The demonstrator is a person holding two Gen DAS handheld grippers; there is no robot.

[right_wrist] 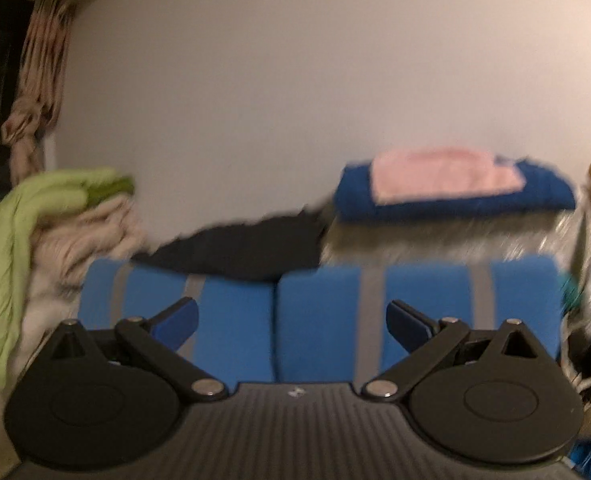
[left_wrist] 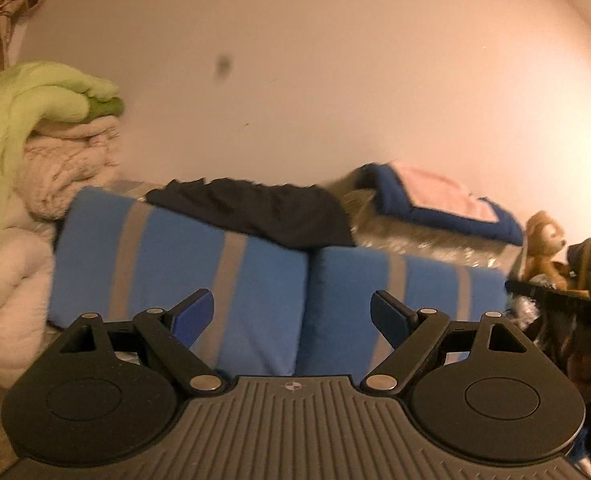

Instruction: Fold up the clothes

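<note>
A black garment [left_wrist: 263, 212] lies draped over the top of two blue cushions with grey stripes [left_wrist: 175, 272]; the right wrist view shows the black garment [right_wrist: 239, 252] and blue cushions [right_wrist: 415, 312] too. A folded blue and pink cloth [left_wrist: 443, 200] rests on a higher surface to the right, and the same folded cloth [right_wrist: 451, 188] appears in the right wrist view. My left gripper [left_wrist: 291, 312] is open and holds nothing, pointing at the cushions from a distance. My right gripper [right_wrist: 291, 320] is open and holds nothing as well. Both views are blurred.
A pile of cream blankets [left_wrist: 55, 184] topped by light green fabric [left_wrist: 35, 96] fills the left. A brown plush toy [left_wrist: 543, 244] and dark clutter stand at the right edge. A tied curtain [right_wrist: 39, 92] hangs at the far left. A plain wall [left_wrist: 335, 60] stands behind.
</note>
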